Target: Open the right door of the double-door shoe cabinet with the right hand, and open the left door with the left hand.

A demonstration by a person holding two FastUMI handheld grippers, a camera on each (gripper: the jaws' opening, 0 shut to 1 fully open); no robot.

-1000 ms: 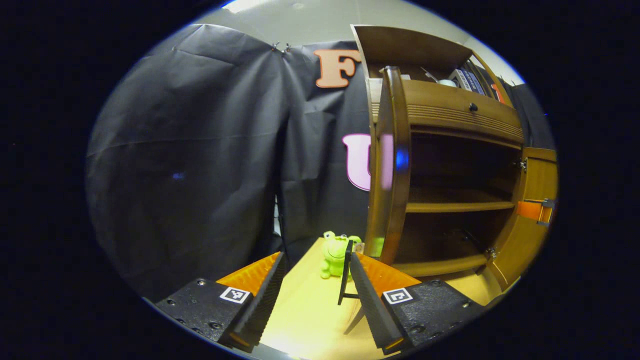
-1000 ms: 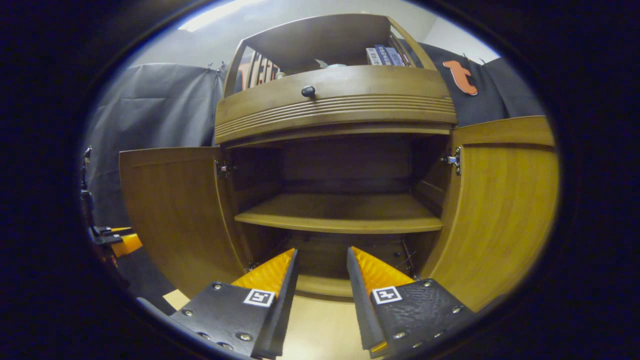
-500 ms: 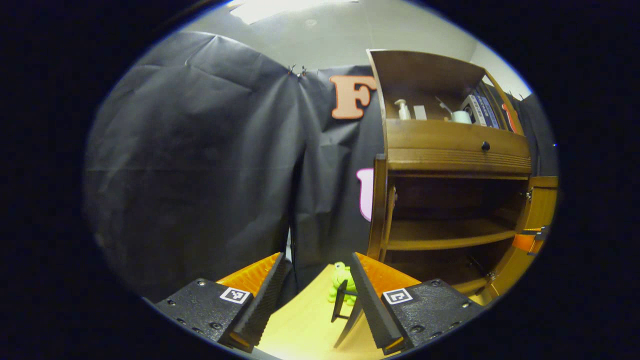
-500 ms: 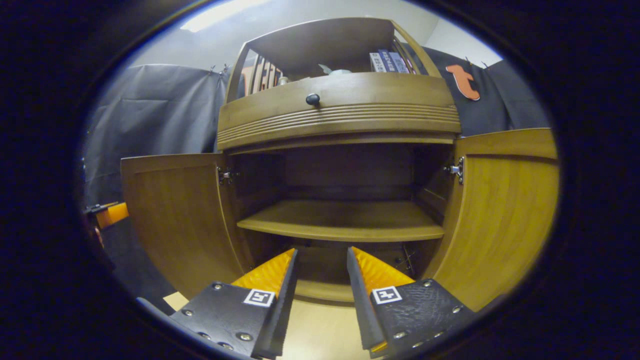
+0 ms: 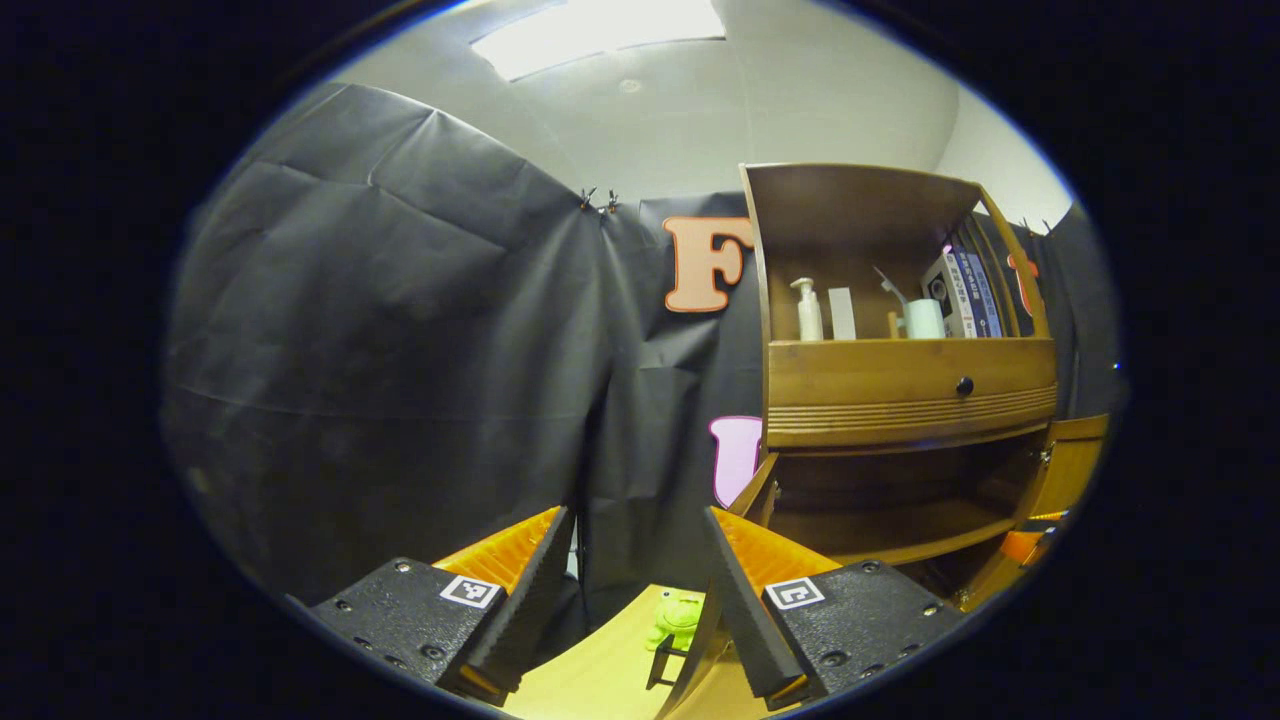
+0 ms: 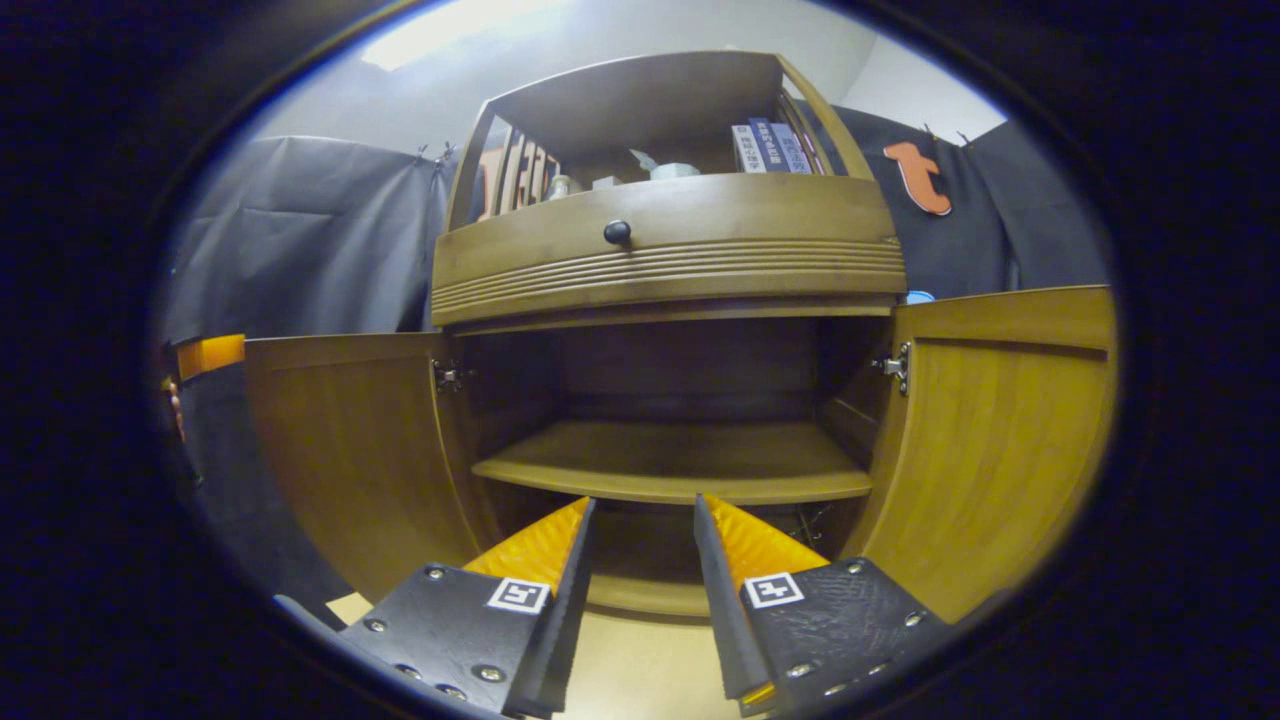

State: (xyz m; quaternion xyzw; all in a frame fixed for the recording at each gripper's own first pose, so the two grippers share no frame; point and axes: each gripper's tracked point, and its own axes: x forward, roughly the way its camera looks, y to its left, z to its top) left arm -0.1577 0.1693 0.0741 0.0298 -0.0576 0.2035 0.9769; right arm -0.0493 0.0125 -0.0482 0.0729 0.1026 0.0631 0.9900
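Observation:
The wooden shoe cabinet point(image 6: 665, 260) stands straight ahead in the right gripper view, both doors swung wide. Its left door point(image 6: 350, 450) and right door point(image 6: 1000, 440) flank a bare inner shelf point(image 6: 670, 465). My right gripper point(image 6: 640, 590) is open in front of the lower compartment, touching nothing. In the left gripper view the cabinet point(image 5: 905, 395) is off to the right, its left door point(image 5: 755, 490) seen edge-on. My left gripper point(image 5: 635, 590) is open and holds nothing, level with that door's edge. The left gripper point(image 6: 210, 355) also peeks out beyond the left door.
A drawer with a dark knob point(image 6: 617, 232) sits above the doors. The top shelf holds a pump bottle point(image 5: 808, 312), a cup point(image 5: 922, 318) and books point(image 5: 960, 292). A green frog toy point(image 5: 675, 618) and a small black stand point(image 5: 660, 665) sit on the pale floor point(image 6: 640, 680).
The left gripper has risen and drawn back, so cabinet and frog sit lower in its view. The right gripper's view has shifted slightly upward. Both doors stay open.

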